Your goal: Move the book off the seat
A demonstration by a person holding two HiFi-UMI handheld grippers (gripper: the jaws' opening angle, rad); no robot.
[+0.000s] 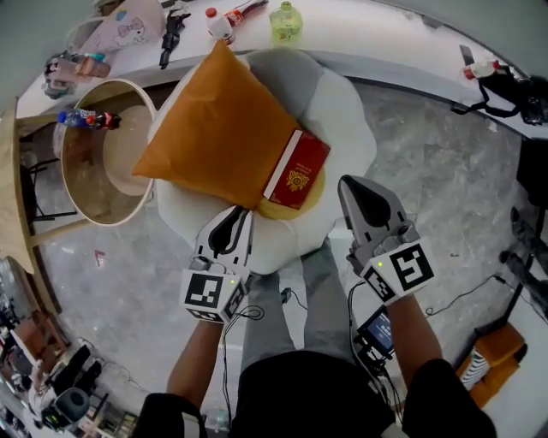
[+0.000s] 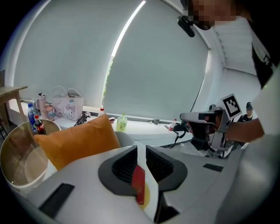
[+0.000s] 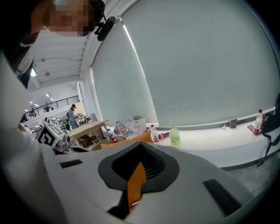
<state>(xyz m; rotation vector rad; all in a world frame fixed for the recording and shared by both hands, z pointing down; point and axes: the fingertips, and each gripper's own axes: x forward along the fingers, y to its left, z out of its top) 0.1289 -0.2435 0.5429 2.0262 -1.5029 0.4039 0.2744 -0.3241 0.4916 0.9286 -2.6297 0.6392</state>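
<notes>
A red book point(image 1: 296, 169) with a gold emblem lies on the white cushioned seat point(image 1: 347, 115), its left edge tucked against a large orange pillow point(image 1: 214, 128). A yellow patch of the seat shows under it. My left gripper point(image 1: 229, 224) hovers over the seat's front edge, just short of the book, with a narrow gap between its jaws and nothing in them. In the left gripper view the book point(image 2: 138, 183) shows through that gap. My right gripper point(image 1: 355, 190) hangs at the seat's right side with its tips together and holds nothing.
A round wooden tub point(image 1: 73, 184) stands left of the seat, with a cola bottle point(image 1: 86, 119) at its rim. Behind runs a white counter point(image 1: 377, 34) with a green bottle point(image 1: 285, 21) and a printed bag point(image 1: 128, 26). Cables lie on the grey floor point(image 1: 445, 171).
</notes>
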